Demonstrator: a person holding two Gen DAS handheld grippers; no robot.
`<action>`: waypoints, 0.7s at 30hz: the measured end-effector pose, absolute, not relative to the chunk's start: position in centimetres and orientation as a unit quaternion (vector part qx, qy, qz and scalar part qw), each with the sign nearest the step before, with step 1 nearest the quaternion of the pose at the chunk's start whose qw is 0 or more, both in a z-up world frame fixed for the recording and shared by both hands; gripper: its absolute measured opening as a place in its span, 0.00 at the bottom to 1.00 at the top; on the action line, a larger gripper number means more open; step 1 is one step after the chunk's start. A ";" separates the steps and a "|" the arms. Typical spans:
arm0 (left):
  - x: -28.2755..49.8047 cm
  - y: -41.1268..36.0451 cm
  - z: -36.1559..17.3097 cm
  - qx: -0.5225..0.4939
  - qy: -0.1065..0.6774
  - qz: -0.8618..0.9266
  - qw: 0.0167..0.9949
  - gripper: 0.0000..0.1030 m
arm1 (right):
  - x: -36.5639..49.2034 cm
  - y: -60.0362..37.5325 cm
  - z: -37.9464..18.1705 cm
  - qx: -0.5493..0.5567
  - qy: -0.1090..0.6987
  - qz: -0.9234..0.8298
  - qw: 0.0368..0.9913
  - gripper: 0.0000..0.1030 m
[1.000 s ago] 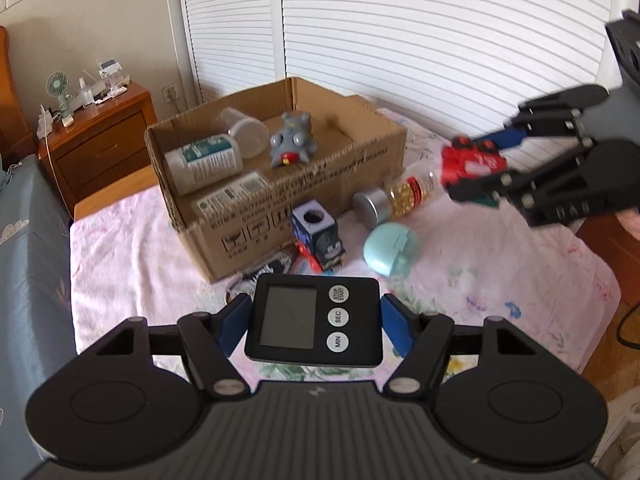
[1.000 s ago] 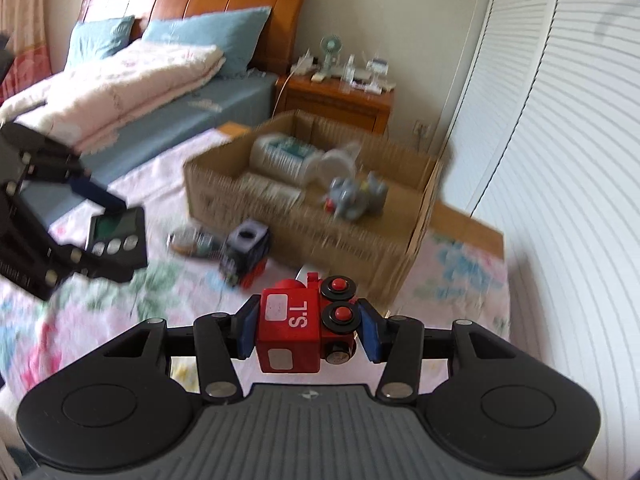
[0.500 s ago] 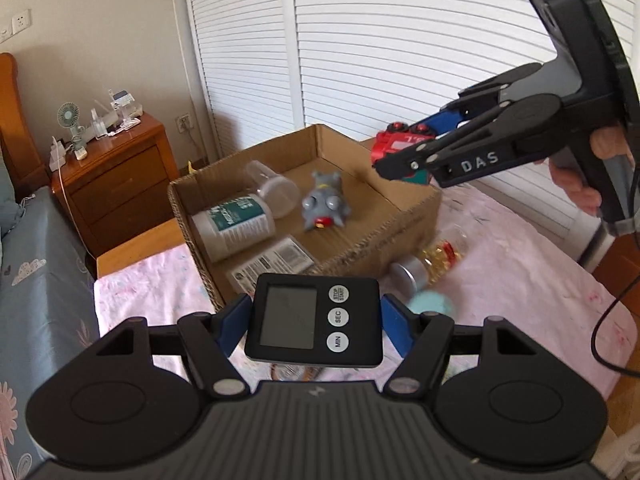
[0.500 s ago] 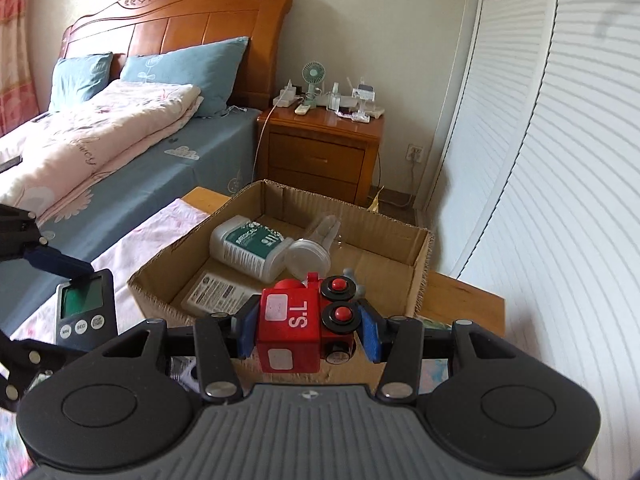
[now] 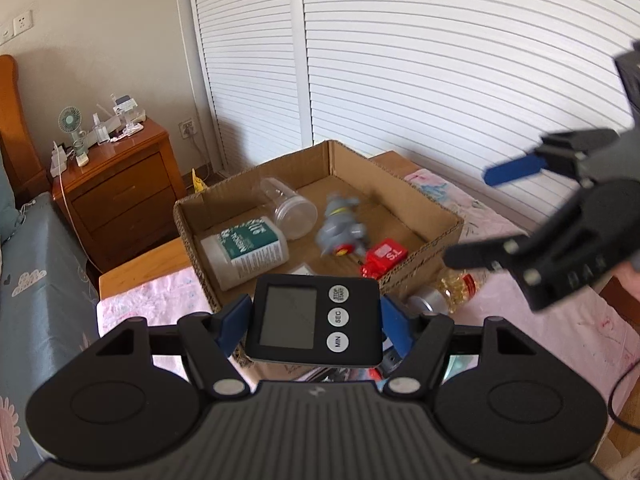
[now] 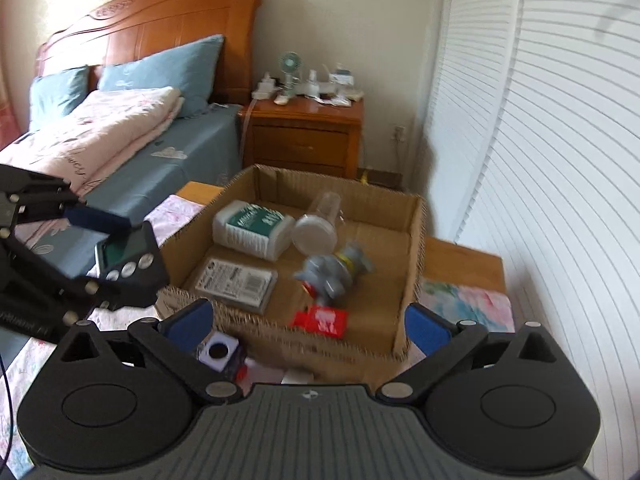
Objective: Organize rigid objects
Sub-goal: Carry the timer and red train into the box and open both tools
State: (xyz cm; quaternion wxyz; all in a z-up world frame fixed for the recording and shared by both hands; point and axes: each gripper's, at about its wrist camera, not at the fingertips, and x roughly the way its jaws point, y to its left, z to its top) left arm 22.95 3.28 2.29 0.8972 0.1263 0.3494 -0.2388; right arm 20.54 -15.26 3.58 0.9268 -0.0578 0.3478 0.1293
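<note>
My left gripper (image 5: 314,320) is shut on a black digital timer (image 5: 316,318) with three round buttons, held up in front of the open cardboard box (image 5: 420,208). The right gripper (image 6: 308,326) hangs over the box's near wall (image 6: 280,338). Its jaws are opening and nothing is between the blue pads (image 6: 192,320). The red toy train (image 6: 322,320) lies on the box floor beside a grey toy animal (image 6: 334,274). In the left wrist view the right gripper (image 5: 492,216) is at the right, above the box's corner, with the train (image 5: 384,258) below it.
The box also holds a white bottle with a green label (image 6: 252,228), a clear jar (image 6: 318,224) and a flat packet (image 6: 236,284). A capsule bottle (image 5: 452,288) and a cube toy (image 6: 220,354) lie outside on the pink cloth. Nightstand (image 6: 308,136) and bed (image 6: 120,140) stand behind.
The right gripper has opened and let go of the red train, which now lies in the box. Both grippers have come closer to the box. The left still holds the timer.
</note>
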 end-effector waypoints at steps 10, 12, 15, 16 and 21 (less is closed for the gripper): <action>25.8 -0.3 3.7 0.144 0.345 -0.253 0.892 0.67 | 16.9 -17.2 2.8 0.005 0.351 0.086 0.932 1.00; 26.7 -1.4 3.9 0.150 0.345 -0.259 0.890 0.68 | 16.6 -17.3 2.6 0.005 0.350 0.075 0.934 1.00; 28.2 -3.2 3.8 0.159 0.347 -0.266 0.885 0.68 | 16.2 -17.7 2.3 0.007 0.347 0.066 0.935 1.00; 28.6 -3.8 3.7 0.162 0.347 -0.267 0.884 0.68 | 16.1 -17.9 2.2 0.010 0.347 0.064 0.936 1.00; 30.9 -6.6 2.9 0.173 0.358 -0.275 0.876 0.68 | 15.8 -18.7 2.0 0.018 0.351 0.057 0.934 1.00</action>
